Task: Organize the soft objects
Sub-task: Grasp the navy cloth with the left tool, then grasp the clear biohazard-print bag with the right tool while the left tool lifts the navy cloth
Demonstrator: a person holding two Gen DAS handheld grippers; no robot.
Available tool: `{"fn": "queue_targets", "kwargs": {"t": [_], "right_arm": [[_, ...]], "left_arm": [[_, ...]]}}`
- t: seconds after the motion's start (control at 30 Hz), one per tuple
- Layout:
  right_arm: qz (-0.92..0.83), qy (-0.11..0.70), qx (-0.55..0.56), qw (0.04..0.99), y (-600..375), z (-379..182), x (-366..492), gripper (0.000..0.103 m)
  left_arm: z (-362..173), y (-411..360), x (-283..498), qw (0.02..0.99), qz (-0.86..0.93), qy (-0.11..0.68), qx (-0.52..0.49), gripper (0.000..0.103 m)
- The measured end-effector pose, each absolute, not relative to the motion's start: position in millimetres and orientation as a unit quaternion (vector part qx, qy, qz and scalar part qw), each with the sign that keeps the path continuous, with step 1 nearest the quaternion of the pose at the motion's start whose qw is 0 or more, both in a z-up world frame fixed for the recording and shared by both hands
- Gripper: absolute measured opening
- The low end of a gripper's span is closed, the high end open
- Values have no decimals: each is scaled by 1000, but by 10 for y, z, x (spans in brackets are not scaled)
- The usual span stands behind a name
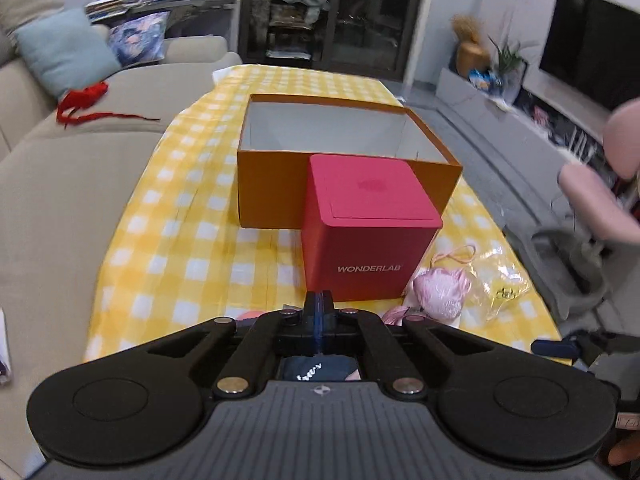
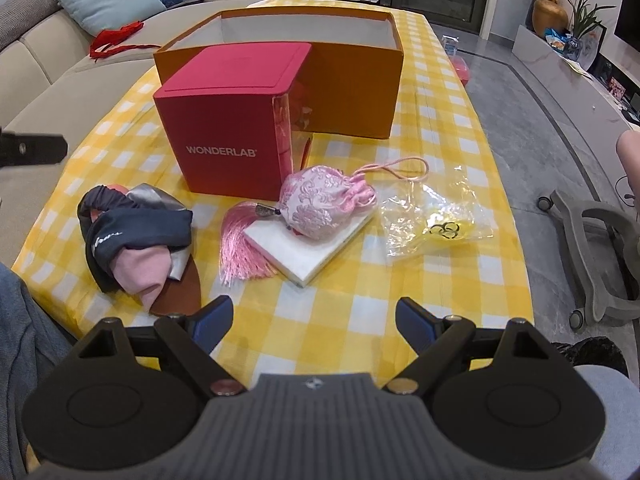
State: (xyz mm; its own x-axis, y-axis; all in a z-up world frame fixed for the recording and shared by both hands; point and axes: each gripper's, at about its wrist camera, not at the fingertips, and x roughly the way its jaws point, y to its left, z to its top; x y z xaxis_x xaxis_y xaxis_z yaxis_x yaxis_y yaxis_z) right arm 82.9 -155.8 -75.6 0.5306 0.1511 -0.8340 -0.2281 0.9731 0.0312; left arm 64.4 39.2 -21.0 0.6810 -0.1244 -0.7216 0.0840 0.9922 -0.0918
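Two wrist views cover one worktop [image 2: 360,320] under a yellow checked cloth, and each leaves something out. In the left wrist view the left tongs [image 1: 318,304] are clenched, their blue pads pressed flat together with nothing visible between them. Directly below them, through the gap in the linkage, only a scrap of the dark cloth bundle [image 1: 316,368] with white lettering shows; the rest is covered by the tool's body. The right wrist view shows that bundle [image 2: 136,236] whole: dark, grey and pink fabric heaped near the worktop's left edge, partly lying on a brown oval thing whose nature I cannot tell.

The right tongs [image 2: 314,322] stand released, fingers wide apart above bare cloth, touching nothing.

A pink drawstring pouch [image 2: 320,200] with a tassel rests on a white flat pad, just right of the red cube box [image 2: 224,140]. From the left wrist view the pouch [image 1: 440,292] is half cut off by the tool. A crumpled clear plastic bag [image 2: 432,220] lies beside the pouch, its yellow contents hard to make out. Behind the red box stands an open orange box [image 2: 352,92], its floor only partly seen. At the far left of the right wrist view a blurred black piece is cut off by the frame.
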Motion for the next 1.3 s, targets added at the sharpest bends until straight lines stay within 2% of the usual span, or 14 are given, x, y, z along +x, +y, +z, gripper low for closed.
{"fn": "queue_targets", "kwargs": {"t": [0.1, 0.17, 0.27, 0.47, 0.53, 0.57, 0.6, 0.67, 0.77, 0.97, 1.17, 1.3], "right_arm": [[111, 469, -39, 876, -1556, -739, 826, 87], [111, 466, -37, 877, -1562, -726, 832, 87], [112, 464, -35, 878, -1560, -727, 854, 87], [120, 454, -49, 882, -1486, -756, 956, 87], [121, 453, -48, 882, -1488, -772, 1018, 86], [122, 452, -48, 882, -1486, -783, 1056, 85], [124, 451, -48, 882, -1480, -789, 1080, 81], [131, 450, -53, 882, -1457, -810, 1135, 76], [137, 444, -62, 883, -1434, -829, 1210, 76], [105, 442, -72, 888, -1522, -900, 1400, 76], [21, 456, -45, 888, -1922, -1040, 1600, 72], [-39, 460, 7, 887, -2211, -1121, 1709, 82]], "left_arm": [[-363, 345, 713, 901, -75, 427, -10, 7], [-495, 294, 710, 895, -83, 438, 0, 16], [-704, 220, 723, 885, -83, 458, 9, 20], [-915, 147, 762, 875, -79, 477, 32, 35], [-965, 177, 800, 871, -74, 485, 23, 35], [-985, 198, 828, 868, -74, 491, 17, 30], [-999, 222, 844, 866, -73, 494, 9, 20], [-991, 270, 856, 868, -68, 492, -2, 11], [-902, 311, 851, 873, -73, 481, -25, 6], [-731, 353, 889, 883, -71, 461, -46, 5], [-866, 403, 989, 874, -65, 479, -58, 5], [-927, 412, 1002, 869, -66, 486, -62, 5]]}}
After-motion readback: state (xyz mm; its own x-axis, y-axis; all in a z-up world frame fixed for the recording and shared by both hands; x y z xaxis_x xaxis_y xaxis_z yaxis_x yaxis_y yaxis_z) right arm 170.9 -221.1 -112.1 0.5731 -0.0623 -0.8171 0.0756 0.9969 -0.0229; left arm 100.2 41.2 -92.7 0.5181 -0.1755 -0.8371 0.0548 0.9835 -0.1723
